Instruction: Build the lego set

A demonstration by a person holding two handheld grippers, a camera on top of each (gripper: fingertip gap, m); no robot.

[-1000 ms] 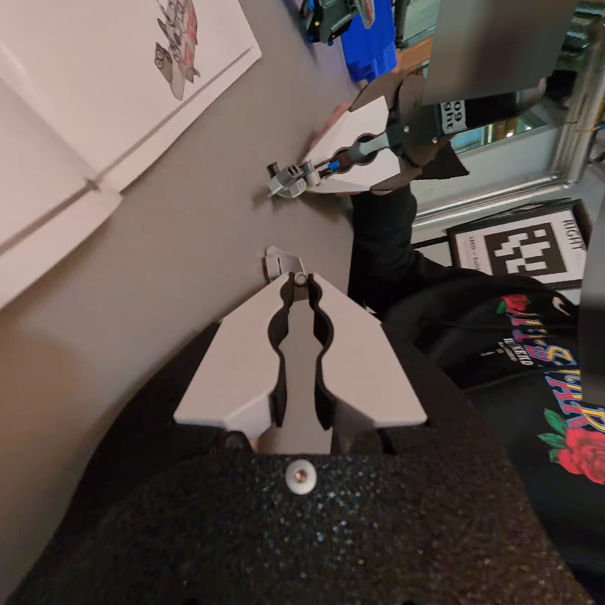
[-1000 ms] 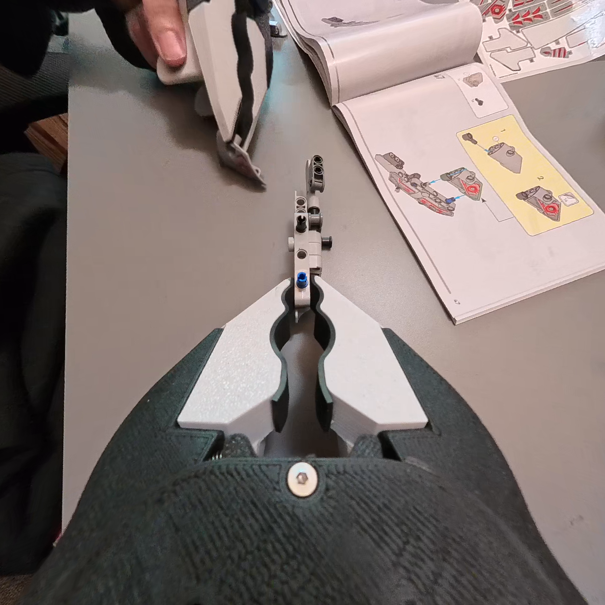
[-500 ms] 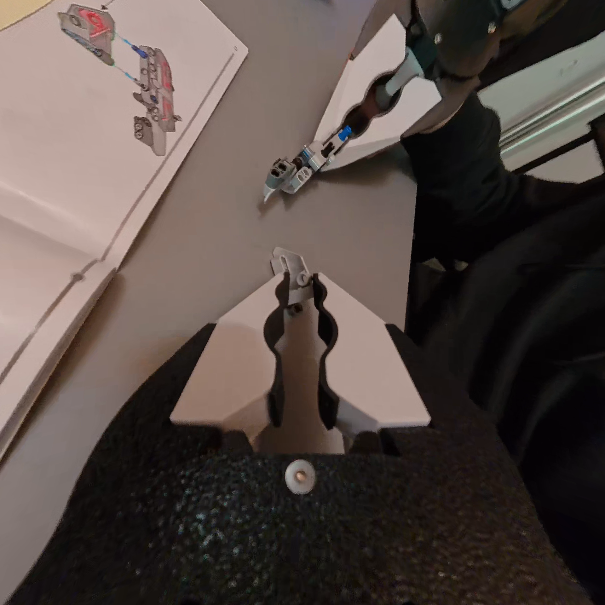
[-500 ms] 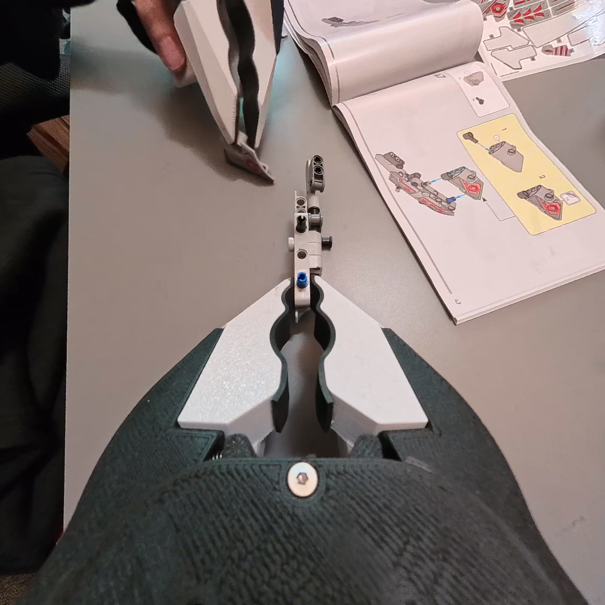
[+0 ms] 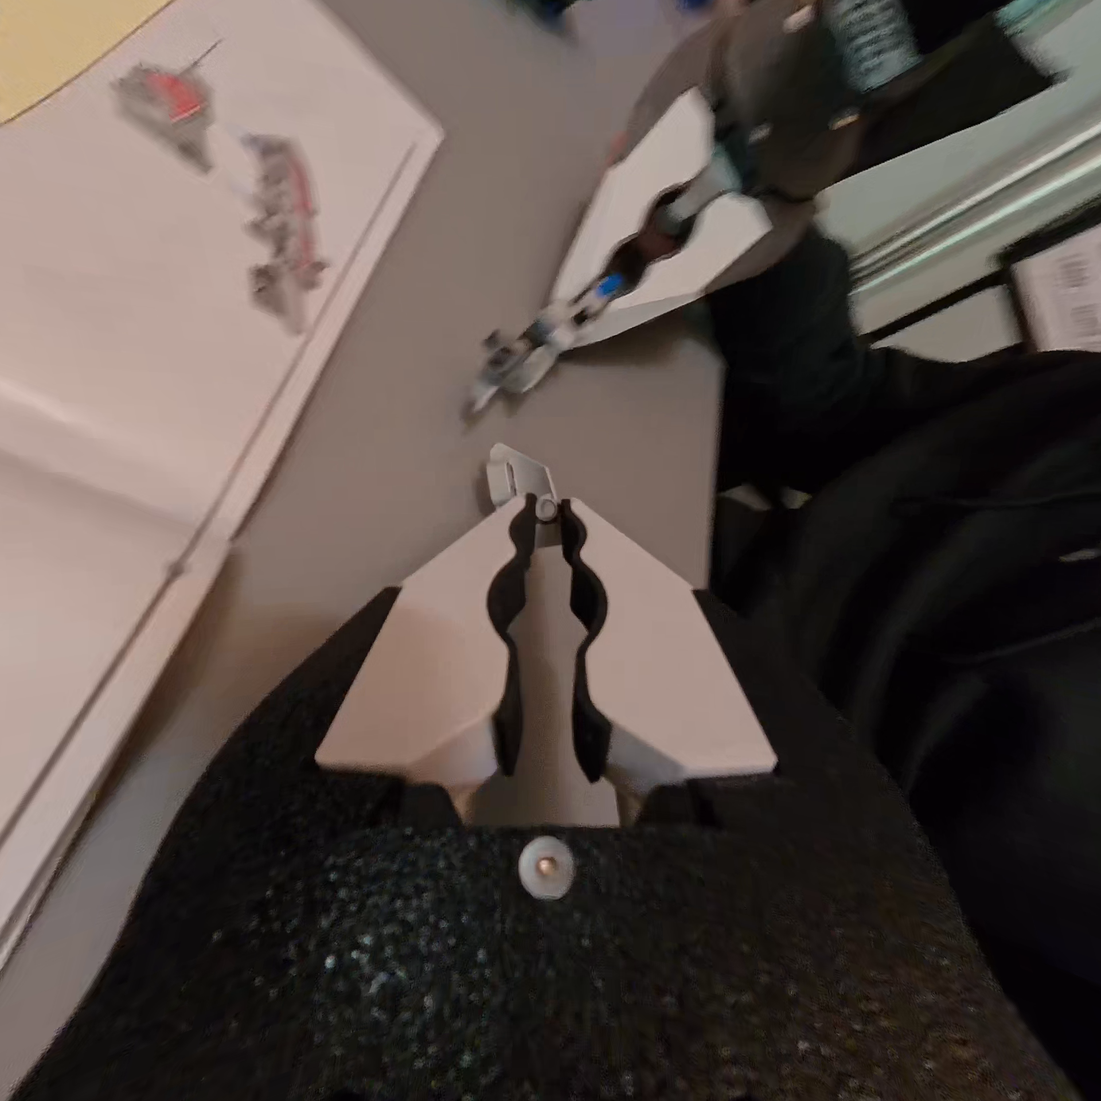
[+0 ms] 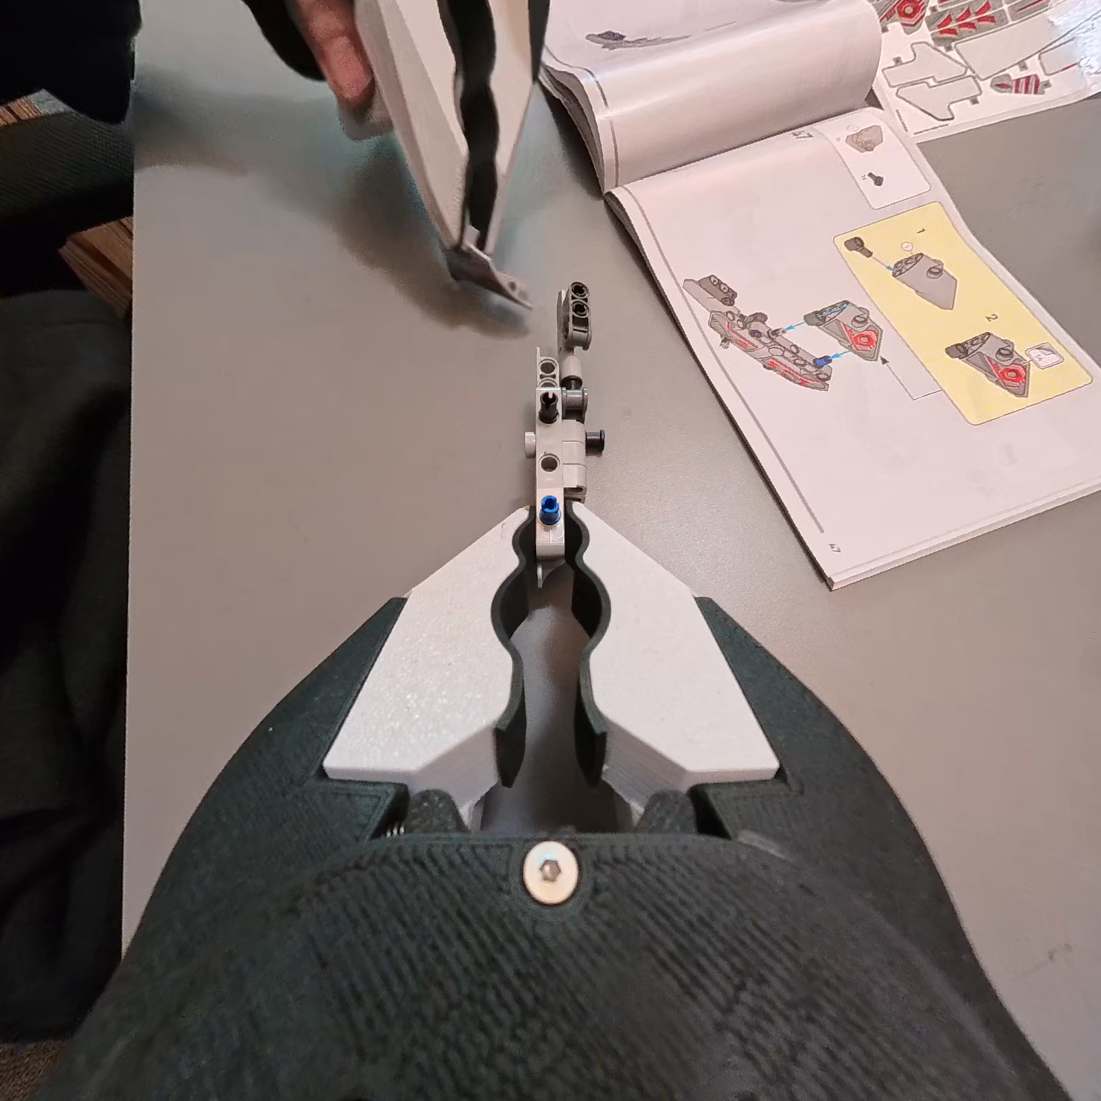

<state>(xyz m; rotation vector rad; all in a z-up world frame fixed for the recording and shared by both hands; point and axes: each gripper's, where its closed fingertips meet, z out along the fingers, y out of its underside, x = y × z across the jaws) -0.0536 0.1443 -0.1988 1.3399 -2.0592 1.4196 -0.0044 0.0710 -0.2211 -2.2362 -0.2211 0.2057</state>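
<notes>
1. Right tongs point(image 6: 551, 524): clamped on the near end of the grey beam assembly point(image 6: 557, 429), which juts forward low over the desk point(image 6: 286, 476).
2. Left tongs point(image 5: 545, 506): pinched on a small grey wedge panel point(image 5: 515, 473), held near the assembly's far end.
3. Handling, judged: light, rigid plastic; pin joints may pivot or pop. Grip flat beam faces, clear of the blue pin point(image 6: 548, 509).
4. Instruction booklet point(image 6: 893, 369) lies open to the right.

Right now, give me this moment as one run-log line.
left gripper: shut on light grey wedge-shaped panel piece | right gripper: shut on grey pinned beam assembly | open instruction booklet: beside, on grey table
</notes>
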